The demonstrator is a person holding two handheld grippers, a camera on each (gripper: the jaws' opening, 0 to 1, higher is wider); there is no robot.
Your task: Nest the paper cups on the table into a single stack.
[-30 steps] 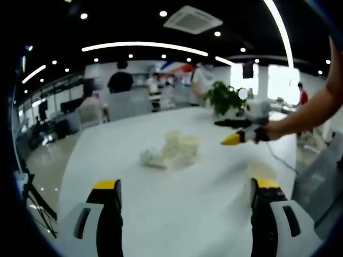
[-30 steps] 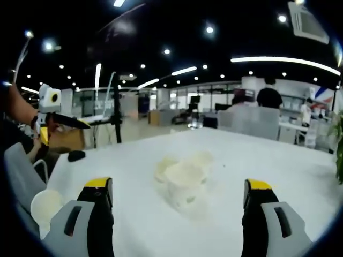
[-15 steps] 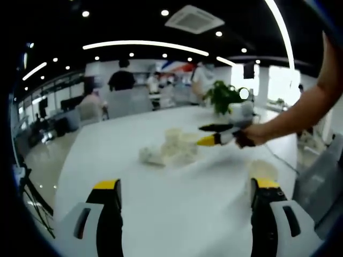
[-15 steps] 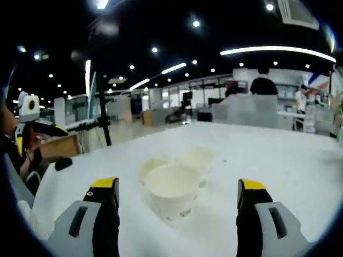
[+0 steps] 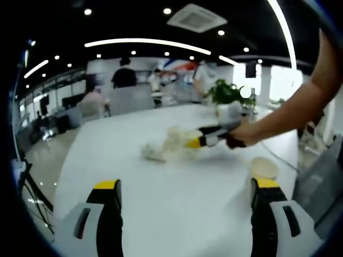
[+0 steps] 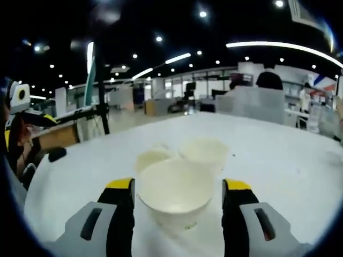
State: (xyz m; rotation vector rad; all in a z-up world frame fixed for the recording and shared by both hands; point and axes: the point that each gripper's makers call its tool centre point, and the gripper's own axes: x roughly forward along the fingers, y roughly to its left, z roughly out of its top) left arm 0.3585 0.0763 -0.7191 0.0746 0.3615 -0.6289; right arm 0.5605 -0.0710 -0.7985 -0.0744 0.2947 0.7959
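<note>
Right gripper (image 6: 177,187) jaws spread around nearest paper cup (image 6: 176,191), contact unclear; left gripper (image 5: 185,187) jaws spread, empty.

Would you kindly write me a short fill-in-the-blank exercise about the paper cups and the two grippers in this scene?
1. The nearest paper cup stands ____ the right gripper's two jaws.
2. The cups rest on a ____ table.
3. The left gripper is ____, with nothing between its jaws.
4. The jaw tips of both grippers are coloured ____.

Missing words: between; white; open; yellow
</note>
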